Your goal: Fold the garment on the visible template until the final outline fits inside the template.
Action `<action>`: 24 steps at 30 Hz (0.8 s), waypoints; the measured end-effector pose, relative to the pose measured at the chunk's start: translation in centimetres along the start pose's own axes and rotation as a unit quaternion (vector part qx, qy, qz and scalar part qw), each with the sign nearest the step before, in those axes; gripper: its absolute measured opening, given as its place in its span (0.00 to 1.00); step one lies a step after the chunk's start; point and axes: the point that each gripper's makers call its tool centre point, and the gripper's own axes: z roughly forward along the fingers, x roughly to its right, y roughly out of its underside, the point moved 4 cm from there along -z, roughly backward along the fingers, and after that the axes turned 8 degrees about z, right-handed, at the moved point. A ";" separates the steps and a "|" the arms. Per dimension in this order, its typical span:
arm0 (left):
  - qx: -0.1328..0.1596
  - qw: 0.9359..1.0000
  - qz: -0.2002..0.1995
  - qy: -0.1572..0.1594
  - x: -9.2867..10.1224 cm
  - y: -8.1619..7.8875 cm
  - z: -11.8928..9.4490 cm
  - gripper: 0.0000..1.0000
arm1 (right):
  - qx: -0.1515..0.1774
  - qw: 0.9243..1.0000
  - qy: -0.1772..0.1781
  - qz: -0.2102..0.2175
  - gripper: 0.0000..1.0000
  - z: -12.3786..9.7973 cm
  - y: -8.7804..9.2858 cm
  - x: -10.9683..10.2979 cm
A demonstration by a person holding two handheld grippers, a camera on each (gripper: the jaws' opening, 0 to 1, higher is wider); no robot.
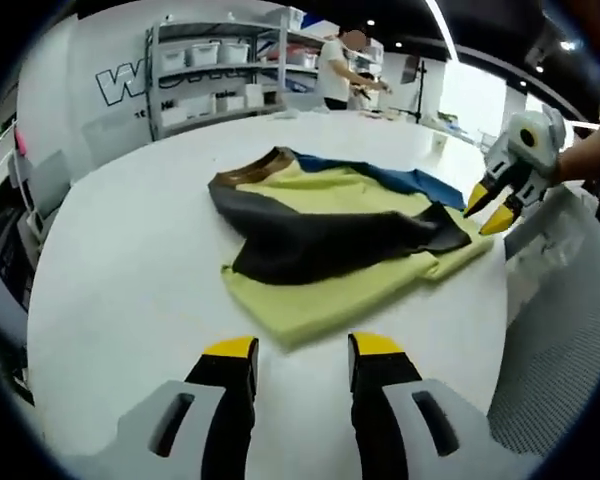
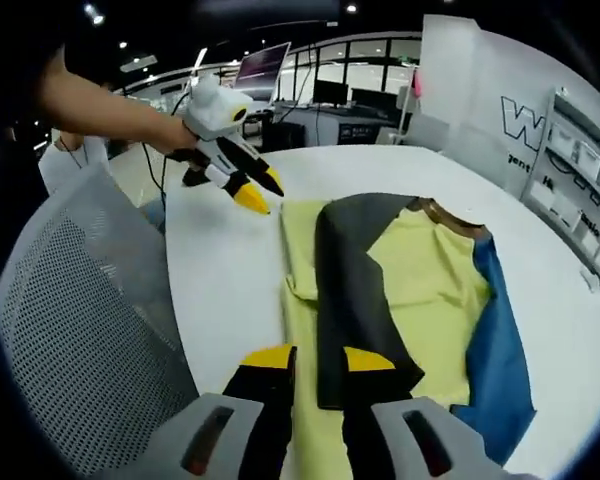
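Garment [image 1: 340,235] lying crosswise on surface [image 1: 130,270]; right tongs [image 2: 307,360] hovering nearer its edge; left tongs [image 1: 300,350] short; both apart, empty.

Large "W" on the wall [image 1: 115,85]

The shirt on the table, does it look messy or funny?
A bit. The garment lies half folded: its dark sleeve crosses the yellow front aslant, and a blue part sticks out along one side.

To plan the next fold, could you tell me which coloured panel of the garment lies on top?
The dark grey panel lies on top, draped across the yellow one; blue peeks out underneath.
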 end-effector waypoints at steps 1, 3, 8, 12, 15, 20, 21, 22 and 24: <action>-0.001 1.000 0.000 0.002 -0.1 0.0 0.1 0.34 | -0.004 1.000 -0.005 0.001 0.11 0.2 0.1 -0.2; 0.000 1.000 -0.001 0.005 -0.2 -0.1 0.3 0.30 | -0.007 1.000 -0.011 0.003 0.10 0.5 0.2 -0.6; -0.006 1.000 0.004 0.004 -0.6 -0.1 1.0 0.23 | -0.037 0.999 -0.002 -0.011 0.04 1.9 1.2 -1.0; -0.001 1.000 0.005 0.005 -0.7 -0.4 1.2 0.21 | -0.049 0.999 0.001 -0.016 0.02 2.7 1.6 -1.2; -0.002 1.000 0.007 0.007 -0.7 -0.5 1.4 0.20 | -0.049 0.999 0.002 -0.011 0.00 3.0 1.7 -1.2; -0.005 1.000 0.022 -0.003 -0.8 -0.3 1.4 0.07 | -0.052 0.998 0.011 -0.017 0.00 3.0 1.7 -0.9; -0.003 1.000 0.019 -0.003 -0.8 -0.4 1.4 0.07 | -0.051 0.999 0.012 -0.015 0.00 2.8 1.6 -0.9; 0.000 1.000 0.019 -0.004 -0.8 -0.5 1.2 0.06 | -0.047 0.999 0.012 -0.010 0.00 2.6 1.4 -0.8; 0.008 1.000 0.015 -0.008 -0.9 -0.9 0.9 0.06 | -0.039 0.999 0.015 -0.005 0.00 2.1 1.0 -0.7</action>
